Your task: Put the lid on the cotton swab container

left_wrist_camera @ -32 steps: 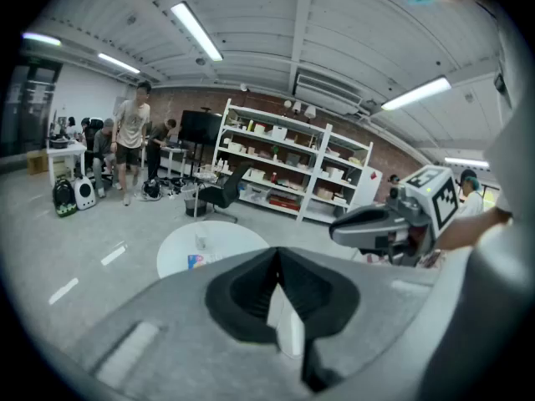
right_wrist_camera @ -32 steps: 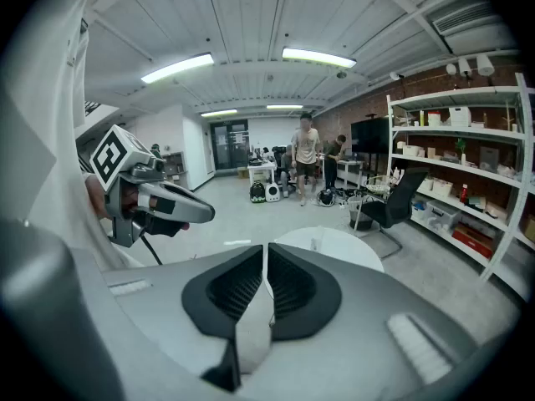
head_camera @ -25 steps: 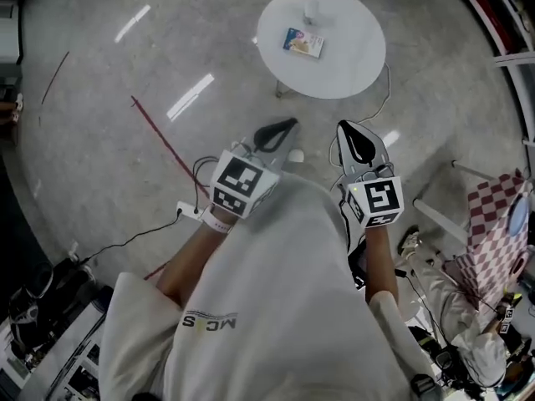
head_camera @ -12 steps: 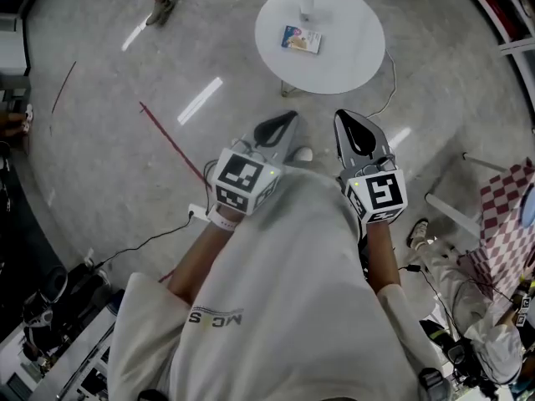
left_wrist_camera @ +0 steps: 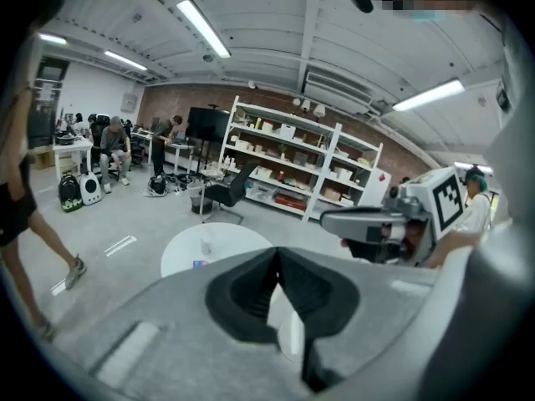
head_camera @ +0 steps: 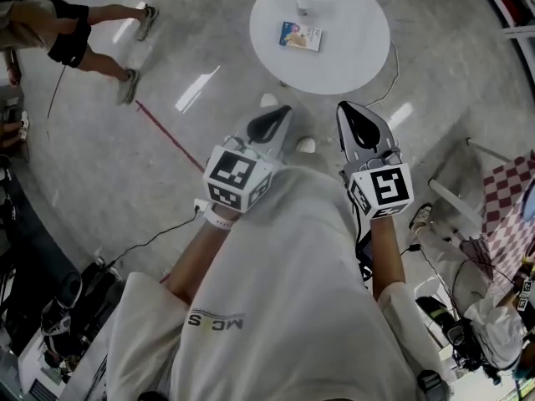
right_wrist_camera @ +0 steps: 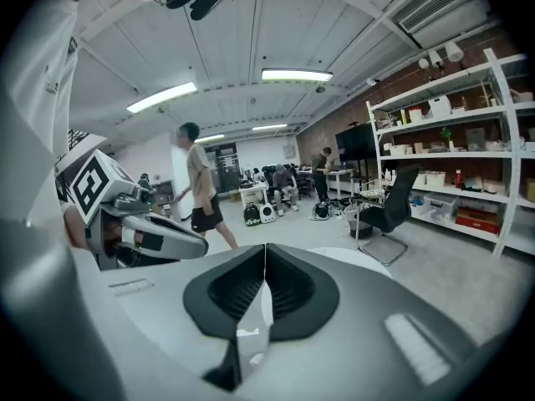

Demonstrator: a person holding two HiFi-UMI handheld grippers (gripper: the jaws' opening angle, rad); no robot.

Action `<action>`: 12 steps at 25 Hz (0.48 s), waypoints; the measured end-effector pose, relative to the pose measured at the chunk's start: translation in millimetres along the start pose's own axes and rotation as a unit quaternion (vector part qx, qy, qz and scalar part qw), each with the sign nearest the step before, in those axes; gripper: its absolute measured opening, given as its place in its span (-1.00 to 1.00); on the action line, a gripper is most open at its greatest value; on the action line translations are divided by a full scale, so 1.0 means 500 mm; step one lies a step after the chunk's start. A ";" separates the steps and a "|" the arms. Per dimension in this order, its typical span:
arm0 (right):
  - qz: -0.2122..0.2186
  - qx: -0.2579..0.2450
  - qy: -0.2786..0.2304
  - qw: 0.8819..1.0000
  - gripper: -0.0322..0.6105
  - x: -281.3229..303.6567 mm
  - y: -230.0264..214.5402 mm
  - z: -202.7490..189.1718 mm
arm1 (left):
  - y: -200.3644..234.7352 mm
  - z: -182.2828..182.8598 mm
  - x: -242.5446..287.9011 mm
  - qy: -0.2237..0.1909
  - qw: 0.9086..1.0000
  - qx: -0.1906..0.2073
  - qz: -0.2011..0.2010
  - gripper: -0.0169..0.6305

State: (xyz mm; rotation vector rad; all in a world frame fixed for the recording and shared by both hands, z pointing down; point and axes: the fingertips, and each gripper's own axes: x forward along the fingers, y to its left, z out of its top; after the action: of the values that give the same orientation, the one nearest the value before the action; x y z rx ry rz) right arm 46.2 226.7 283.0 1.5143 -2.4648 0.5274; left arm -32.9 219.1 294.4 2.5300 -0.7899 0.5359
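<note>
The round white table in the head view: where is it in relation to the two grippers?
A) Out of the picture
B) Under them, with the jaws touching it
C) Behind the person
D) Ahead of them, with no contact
D: the round white table stands on the floor ahead of the left gripper and the right gripper, and neither touches it.

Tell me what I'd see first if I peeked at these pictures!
Two grey grippers with black-and-white marker cubes, the left gripper and the right gripper, both shut and empty, stick out in front of a white shirt. Ahead stands a round white table with a small colourful packet and a small pale container on it.
</note>
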 end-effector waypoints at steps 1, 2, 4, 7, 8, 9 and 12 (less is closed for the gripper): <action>-0.006 0.005 0.002 1.000 -0.94 0.008 -0.003 0.012 | 0.009 0.013 0.003 0.002 1.000 0.001 -0.007 -0.95; -0.011 0.008 0.004 1.000 -0.94 0.018 -0.008 0.026 | 0.020 0.029 0.008 0.003 1.000 0.001 -0.013 -0.95; -0.021 0.010 0.010 1.000 -0.94 0.052 -0.027 0.048 | 0.053 0.064 0.028 0.002 1.000 -0.001 -0.022 -0.95; -0.021 0.000 0.027 0.999 -0.93 0.121 -0.057 0.065 | 0.124 0.105 0.069 -0.002 1.000 -0.012 -0.027 -0.95; -0.022 -0.003 0.034 0.999 -0.93 0.143 -0.065 0.070 | 0.149 0.114 0.080 0.000 1.000 -0.013 -0.028 -0.95; -0.025 -0.003 0.038 0.999 -0.93 0.164 -0.073 0.077 | 0.175 0.124 0.092 0.004 0.999 -0.013 -0.031 -0.95; -0.036 0.004 0.050 0.998 -0.93 0.237 -0.112 0.098 | 0.249 0.158 0.131 0.013 0.999 -0.011 -0.045 -0.95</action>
State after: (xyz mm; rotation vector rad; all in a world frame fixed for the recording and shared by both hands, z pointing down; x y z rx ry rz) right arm 42.9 87.0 290.7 1.5345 -2.3259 0.5864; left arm -40.1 57.9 295.9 2.5197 -0.6653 0.5261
